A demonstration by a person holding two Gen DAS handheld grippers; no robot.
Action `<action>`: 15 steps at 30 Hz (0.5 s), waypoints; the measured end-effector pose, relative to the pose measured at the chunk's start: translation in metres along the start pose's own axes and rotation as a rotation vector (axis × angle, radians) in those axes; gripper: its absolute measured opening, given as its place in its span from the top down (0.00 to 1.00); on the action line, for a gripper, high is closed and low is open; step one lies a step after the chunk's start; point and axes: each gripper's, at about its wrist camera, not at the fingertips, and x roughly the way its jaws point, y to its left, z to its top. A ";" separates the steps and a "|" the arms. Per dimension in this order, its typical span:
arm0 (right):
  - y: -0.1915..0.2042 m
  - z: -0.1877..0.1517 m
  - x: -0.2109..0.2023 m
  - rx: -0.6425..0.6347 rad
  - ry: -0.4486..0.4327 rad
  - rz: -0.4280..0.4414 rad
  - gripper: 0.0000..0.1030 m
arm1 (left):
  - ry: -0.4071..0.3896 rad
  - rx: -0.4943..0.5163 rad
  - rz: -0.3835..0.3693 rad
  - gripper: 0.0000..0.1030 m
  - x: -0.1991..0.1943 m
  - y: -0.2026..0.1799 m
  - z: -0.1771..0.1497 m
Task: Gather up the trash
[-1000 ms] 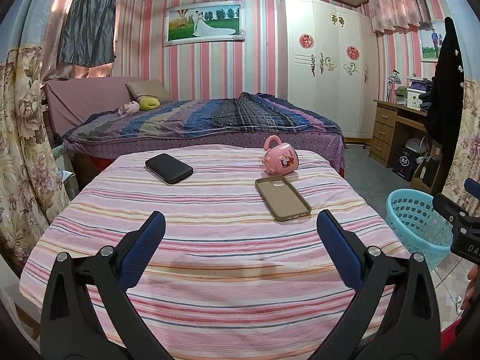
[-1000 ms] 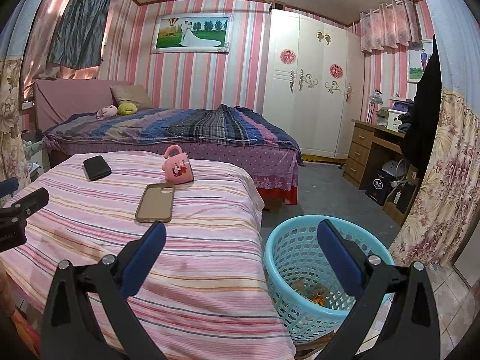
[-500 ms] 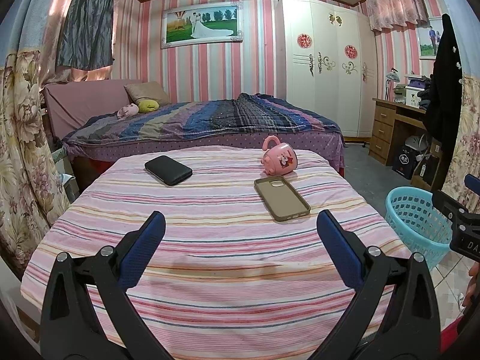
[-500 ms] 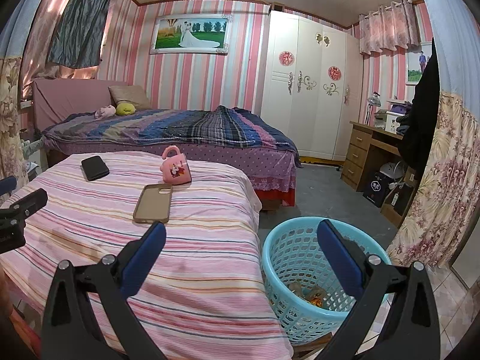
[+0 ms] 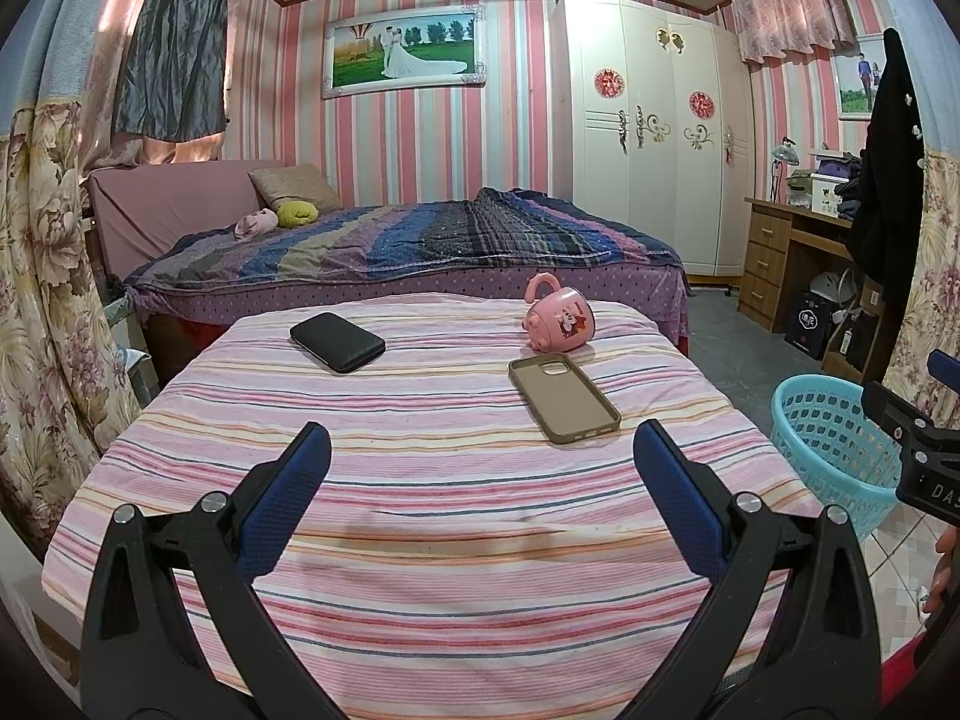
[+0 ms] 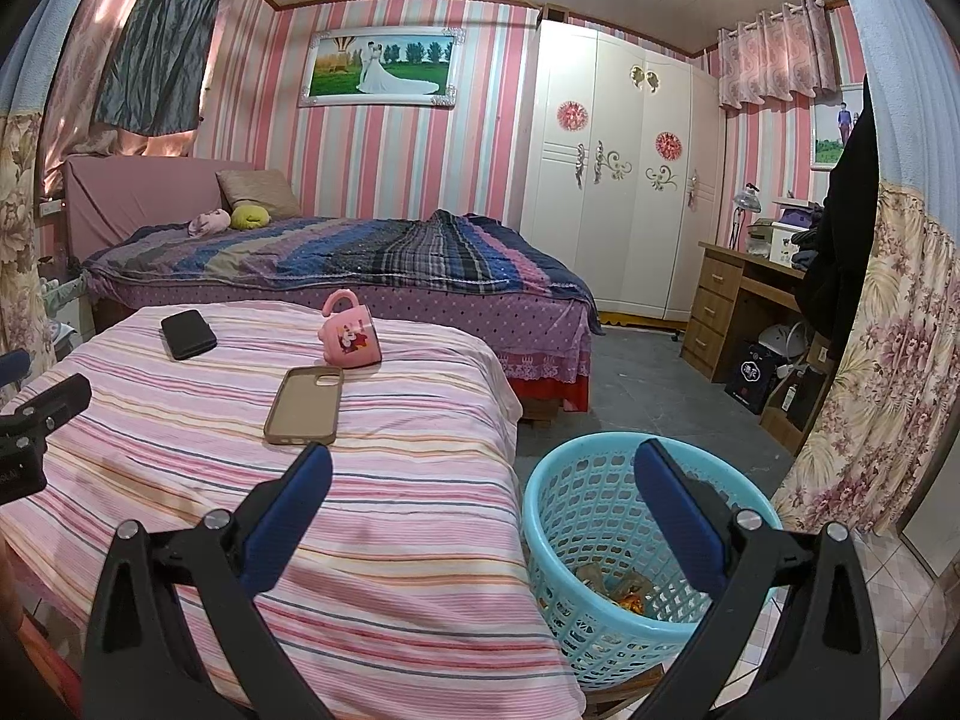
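While both tongs hang released with nothing between their blue pads, the striped surface (image 5: 420, 480) looks cleared of rubbish. The left tongs (image 5: 480, 480) face the middle of the cloth, where only keepers lie: a black phone (image 5: 337, 341) at the far left, a tan phone case (image 5: 564, 399) lying face up with its hollow showing, and a pink mug (image 5: 561, 324) tipped on its side just beyond the case. None of these reads as trash, which likely explains why they sit untouched.

The right tongs (image 6: 483, 480) hover off the right edge of the surface, above the near rim of the blue basket (image 6: 576, 516) standing on the floor close beside the hanging cloth. The trash (image 6: 612, 588), crumpled wrappers in orange and brown, lies at the basket's bottom. That spot suits dropping: the basket stands within easy reach of the edge.

Against the earlier frames, little differs. Both views have drifted slightly, so the phone, case and mug sit a touch lower and nearer the centre, and the basket shows marginally more of its inside. Nothing on the cloth has shifted, and both tongs stay spread. The collecting seems finished or nearly so.
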 end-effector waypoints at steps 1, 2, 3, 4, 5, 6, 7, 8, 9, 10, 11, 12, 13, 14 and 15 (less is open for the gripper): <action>-0.002 0.000 0.001 -0.001 0.000 0.000 0.04 | 0.000 0.001 0.000 0.05 0.000 0.000 0.000; 0.000 0.000 0.000 0.000 0.001 0.000 0.04 | -0.001 0.001 0.001 0.05 0.000 0.000 0.000; 0.000 0.000 0.000 0.000 0.001 0.000 0.04 | -0.002 0.001 0.002 0.05 0.000 0.000 0.000; 0.000 0.000 0.000 0.000 0.001 -0.001 0.04 | -0.003 0.001 0.001 0.05 0.000 0.000 0.000; 0.000 0.000 0.000 0.000 0.001 -0.001 0.04 | -0.004 0.002 0.001 0.05 -0.001 0.000 0.000; 0.000 0.000 0.000 0.000 0.000 -0.001 0.04 | -0.003 0.002 0.001 0.05 -0.001 0.000 0.000; 0.000 0.000 0.000 0.000 0.000 -0.002 0.04 | -0.003 0.002 0.001 0.05 -0.001 0.000 0.000; 0.000 0.000 0.000 0.000 0.000 -0.002 0.04 | -0.002 0.002 0.001 0.05 -0.001 0.000 0.000; 0.000 0.000 0.000 -0.001 0.001 -0.002 0.04 | -0.002 0.002 0.001 0.05 -0.001 0.000 0.000; 0.000 0.000 0.000 -0.001 0.001 -0.002 0.04 | -0.001 0.001 0.000 0.05 -0.001 0.000 0.000; 0.000 0.000 0.000 -0.001 0.000 -0.002 0.04 | -0.001 0.001 0.000 0.05 -0.001 0.000 0.000; 0.000 0.000 0.000 -0.001 0.000 -0.001 0.04 | -0.003 0.001 0.001 0.05 -0.001 0.000 0.000; -0.001 0.000 0.000 0.000 0.000 -0.001 0.04 | -0.003 0.001 0.001 0.05 -0.001 0.000 0.000; 0.000 0.000 0.000 0.000 0.000 -0.001 0.04 | -0.003 0.002 0.001 0.05 -0.001 0.000 0.000; 0.000 0.000 0.000 0.000 0.000 -0.002 0.04 | -0.002 0.002 0.001 0.05 -0.001 0.000 0.000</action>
